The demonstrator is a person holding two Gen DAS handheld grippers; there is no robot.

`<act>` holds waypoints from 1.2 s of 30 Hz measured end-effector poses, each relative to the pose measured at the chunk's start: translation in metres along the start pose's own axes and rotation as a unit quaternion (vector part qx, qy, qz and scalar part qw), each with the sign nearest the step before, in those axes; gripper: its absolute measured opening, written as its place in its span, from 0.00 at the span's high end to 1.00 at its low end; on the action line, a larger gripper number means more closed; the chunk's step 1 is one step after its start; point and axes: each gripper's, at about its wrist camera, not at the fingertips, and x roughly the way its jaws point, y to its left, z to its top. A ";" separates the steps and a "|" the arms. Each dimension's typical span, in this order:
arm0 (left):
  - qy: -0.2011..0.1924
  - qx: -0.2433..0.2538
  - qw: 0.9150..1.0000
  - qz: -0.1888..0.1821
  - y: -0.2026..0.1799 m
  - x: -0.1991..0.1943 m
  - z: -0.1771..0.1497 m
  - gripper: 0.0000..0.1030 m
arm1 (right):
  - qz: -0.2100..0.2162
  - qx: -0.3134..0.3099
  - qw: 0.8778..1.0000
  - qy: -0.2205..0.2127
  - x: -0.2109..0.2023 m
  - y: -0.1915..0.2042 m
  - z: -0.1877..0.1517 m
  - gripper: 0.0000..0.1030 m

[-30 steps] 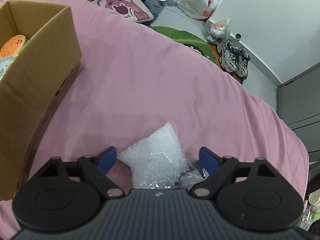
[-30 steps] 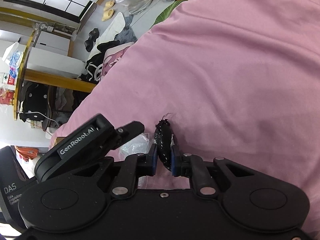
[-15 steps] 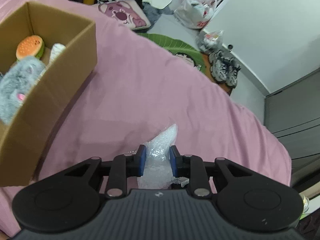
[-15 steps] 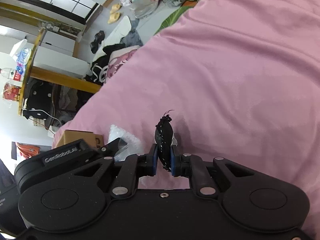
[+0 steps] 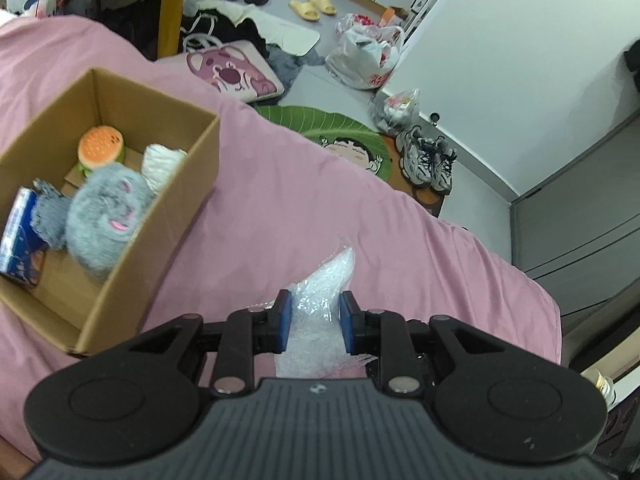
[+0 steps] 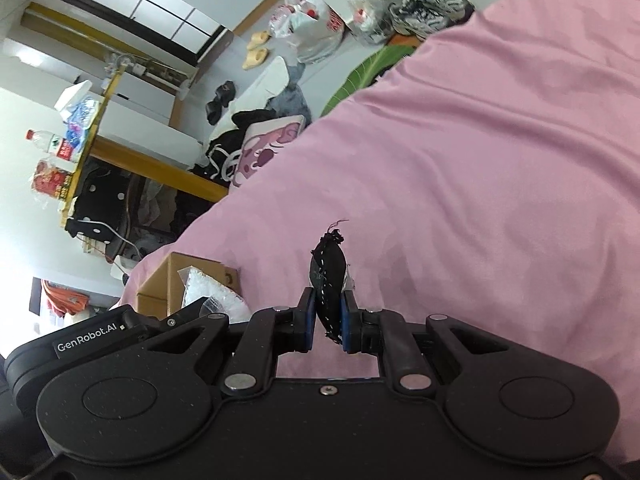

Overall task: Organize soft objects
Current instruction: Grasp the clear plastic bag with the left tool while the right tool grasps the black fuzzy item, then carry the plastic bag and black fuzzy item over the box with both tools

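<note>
Now the left gripper [image 5: 312, 322] is clamped on a clear bag of white pellets [image 5: 320, 292], its blue pads pressing both sides of the bag, whose tip pokes toward 12 o'clock above the pink bedcover [image 5: 280, 184]. At about 10 o'clock from that gripper sits an open cardboard box [image 5: 188, 184] on the bedcover. Inside it lie a burger-shaped plush [image 5: 100, 148], a white soft item [image 5: 160, 162], a grey furry plush [image 5: 106, 216] and a blue packet [image 5: 20, 236] whose print is too blurred to read. Beyond the bed, toward 1 o'clock, a pair of sneakers [image 5: 426, 160] stands on the floor beside a green leaf-shaped mat [image 5: 320, 124].

The right gripper [image 6: 326, 324] pinches a small black fabric piece with white stitching [image 6: 327, 272], held upright between the pads over the same bedcover. At 9 o'clock from it the other gripper's body shows, with a label reading "GenRobot.AI" [image 6: 87, 347]. Just above that, the pellet bag and the cardboard box appear close together. Farther off at 10 o'clock, a plastic bottle with a red label [image 6: 50, 144] lies in view; its lettering is unreadable.
</note>
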 end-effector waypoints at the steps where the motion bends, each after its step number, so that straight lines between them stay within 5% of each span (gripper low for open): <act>1: -0.002 0.002 1.000 -0.001 0.001 -0.004 0.000 0.77 | 0.001 -0.004 1.000 -0.002 -0.002 0.002 -0.001 0.87; 36: -0.065 0.082 0.994 -0.016 0.083 -0.105 0.005 0.77 | 0.005 -0.140 0.987 -0.082 -0.043 0.056 -0.038 0.87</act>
